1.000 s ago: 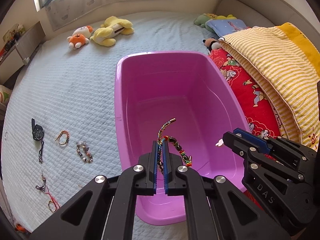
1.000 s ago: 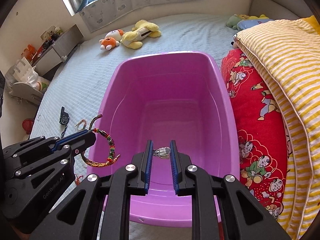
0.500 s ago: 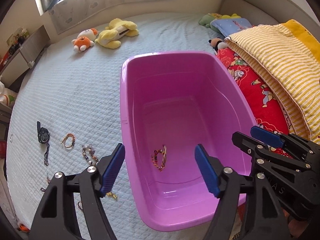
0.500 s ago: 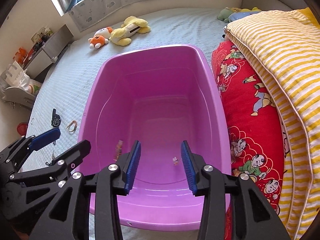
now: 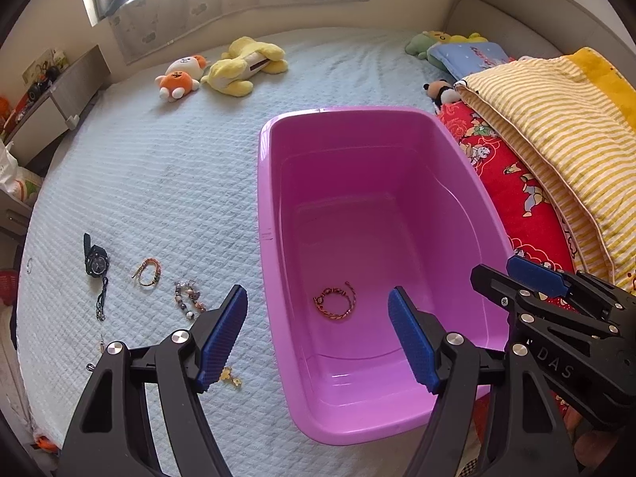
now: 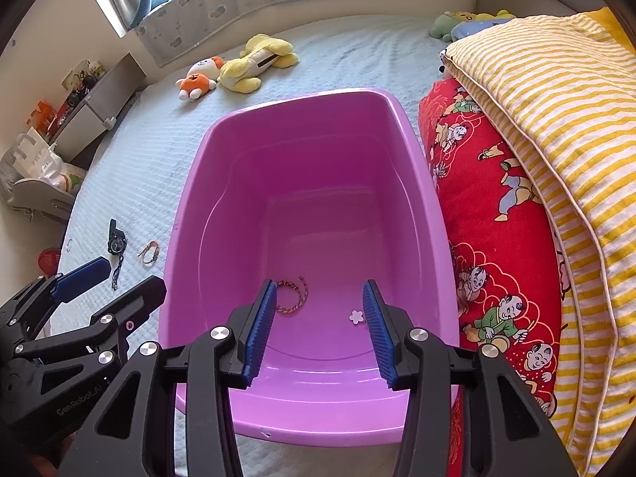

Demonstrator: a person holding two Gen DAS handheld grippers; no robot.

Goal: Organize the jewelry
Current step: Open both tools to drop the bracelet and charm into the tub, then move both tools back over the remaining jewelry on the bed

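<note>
Hovering above the near end of the magenta plastic tub (image 5: 274, 214), the left gripper (image 5: 318, 338) has its blue-padded jaws spread wide and holds nothing. The right gripper (image 6: 318, 322) hangs beside it, jaws likewise apart and empty. On the tub's floor lie a multicoloured braided bracelet (image 5: 334, 303) and, well apart from it, a small pale flower-shaped charm (image 6: 356, 316). On the pale blue quilted bedspread (image 5: 159, 183) left of the tub lie a black wristwatch (image 5: 96, 262), an orange woven bracelet (image 5: 148, 272) and a beaded bracelet (image 5: 189, 302).
</note>
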